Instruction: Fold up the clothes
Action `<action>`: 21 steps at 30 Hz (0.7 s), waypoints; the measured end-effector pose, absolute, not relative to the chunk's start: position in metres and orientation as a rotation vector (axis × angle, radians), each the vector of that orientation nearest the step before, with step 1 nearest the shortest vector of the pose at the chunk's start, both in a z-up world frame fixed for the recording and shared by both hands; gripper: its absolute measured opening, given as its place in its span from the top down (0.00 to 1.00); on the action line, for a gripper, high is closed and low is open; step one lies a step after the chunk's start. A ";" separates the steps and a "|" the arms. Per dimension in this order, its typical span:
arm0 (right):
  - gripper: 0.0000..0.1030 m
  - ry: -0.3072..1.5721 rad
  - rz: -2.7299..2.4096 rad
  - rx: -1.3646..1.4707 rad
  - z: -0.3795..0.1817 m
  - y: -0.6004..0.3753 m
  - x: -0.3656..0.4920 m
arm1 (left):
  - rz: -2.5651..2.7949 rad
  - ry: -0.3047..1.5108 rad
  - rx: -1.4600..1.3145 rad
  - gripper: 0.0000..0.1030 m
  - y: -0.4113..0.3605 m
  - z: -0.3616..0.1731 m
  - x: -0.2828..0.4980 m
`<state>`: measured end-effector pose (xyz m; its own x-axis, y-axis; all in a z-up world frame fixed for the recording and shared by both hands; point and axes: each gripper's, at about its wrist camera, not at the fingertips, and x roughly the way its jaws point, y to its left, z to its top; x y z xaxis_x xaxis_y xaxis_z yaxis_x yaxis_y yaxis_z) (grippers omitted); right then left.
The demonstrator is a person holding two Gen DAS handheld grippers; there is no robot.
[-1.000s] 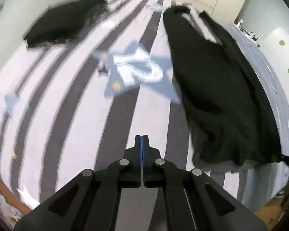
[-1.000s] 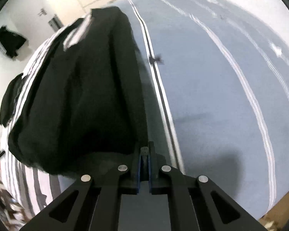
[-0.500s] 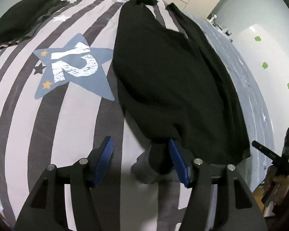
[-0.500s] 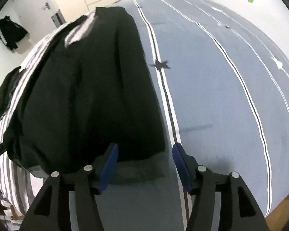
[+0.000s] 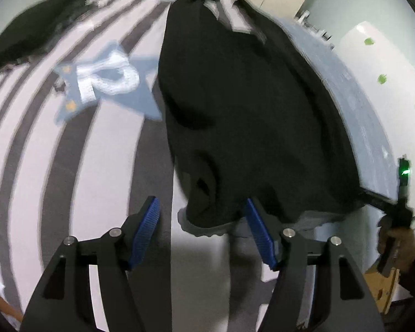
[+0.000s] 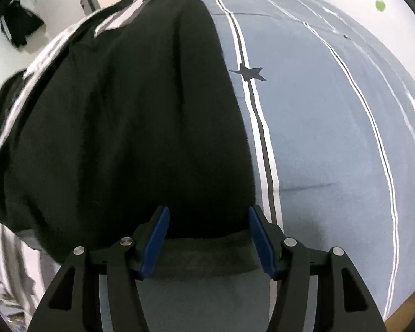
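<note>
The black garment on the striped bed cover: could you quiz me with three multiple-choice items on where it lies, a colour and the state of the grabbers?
1. The black garment lies:
A. spread on the striped bed cover
B. on a hanger
C. on the floor

2. The finger pads are:
A. red
B. blue
C. yellow

3. The right gripper is:
A. clamped on the hem
B. out of view
C. open, astride the hem

Answers: 1 A, the cloth lies flat on the bed. 2 B, both pads show blue. 3 C, a gap shows beside each pad.

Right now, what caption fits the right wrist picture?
Open right gripper straddles the near hem of a black garment on the blue bedcover.
</note>
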<state>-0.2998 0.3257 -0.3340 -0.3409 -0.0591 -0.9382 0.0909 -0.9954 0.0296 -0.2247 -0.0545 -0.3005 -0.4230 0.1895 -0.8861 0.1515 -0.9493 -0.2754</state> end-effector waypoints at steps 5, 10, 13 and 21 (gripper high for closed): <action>0.39 0.067 -2.493 1.747 -0.344 0.323 -0.308 | 2.581 -0.438 -1.650 0.52 -0.041 -0.322 -0.246; 0.66 0.005 -2.473 1.726 -0.345 0.329 -0.314 | 2.560 -0.376 -1.619 0.91 -0.031 -0.316 -0.265; 0.92 -0.075 -2.441 1.726 -0.333 0.336 -0.316 | 2.601 -0.313 -1.566 0.93 -0.028 -0.289 -0.269; 0.97 -0.048 -2.403 1.584 -0.251 0.326 -0.275 | 2.701 -0.278 -1.469 0.94 -0.068 -0.182 -0.230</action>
<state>-0.2753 0.3257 -0.2507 -0.3701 -0.2352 -0.8987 0.1994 -0.9650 0.1704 -0.2297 -0.0676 -0.1820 -0.5461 0.1333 -0.8270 0.0382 -0.9823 -0.1835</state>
